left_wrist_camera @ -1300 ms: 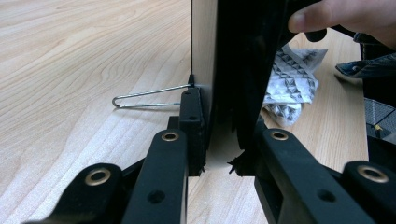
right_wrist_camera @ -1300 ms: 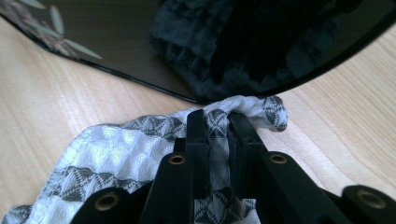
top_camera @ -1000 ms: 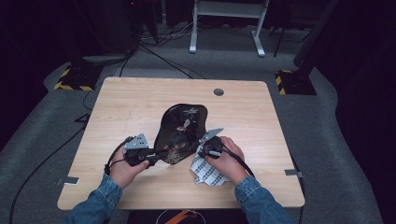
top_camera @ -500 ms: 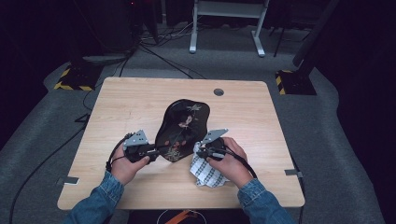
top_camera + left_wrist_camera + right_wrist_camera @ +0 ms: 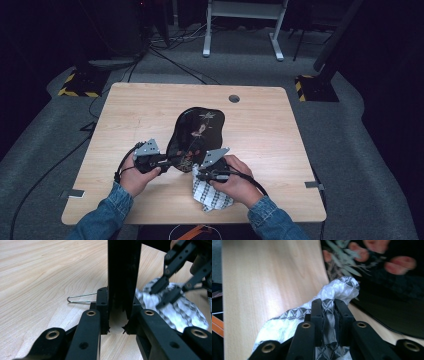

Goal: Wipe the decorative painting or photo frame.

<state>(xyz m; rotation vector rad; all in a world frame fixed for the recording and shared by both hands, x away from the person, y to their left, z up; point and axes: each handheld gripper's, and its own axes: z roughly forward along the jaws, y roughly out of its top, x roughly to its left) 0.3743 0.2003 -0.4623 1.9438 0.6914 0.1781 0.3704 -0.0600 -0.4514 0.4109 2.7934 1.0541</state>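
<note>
High view: the right gripper (image 5: 200, 175), clamped on the patterned cloth (image 5: 212, 196), has drawn back from the black tray (image 5: 196, 134) on the table (image 5: 280, 150) since a second ago.

Left gripper view: the left gripper (image 5: 117, 317) pinches the tray's (image 5: 123, 270) edge, cut off above.

Right gripper view: blurred flowers, no writing.

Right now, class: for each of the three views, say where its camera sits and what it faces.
High view: above the person's side, facing forward and down on the table; both forearms show.
Left gripper view: rides the left gripper, facing the black tray edge between its jaws.
Right gripper view: rides the right gripper, facing the patterned cloth it pinches.
Shared: both gripper views show cloth and tray.
</note>
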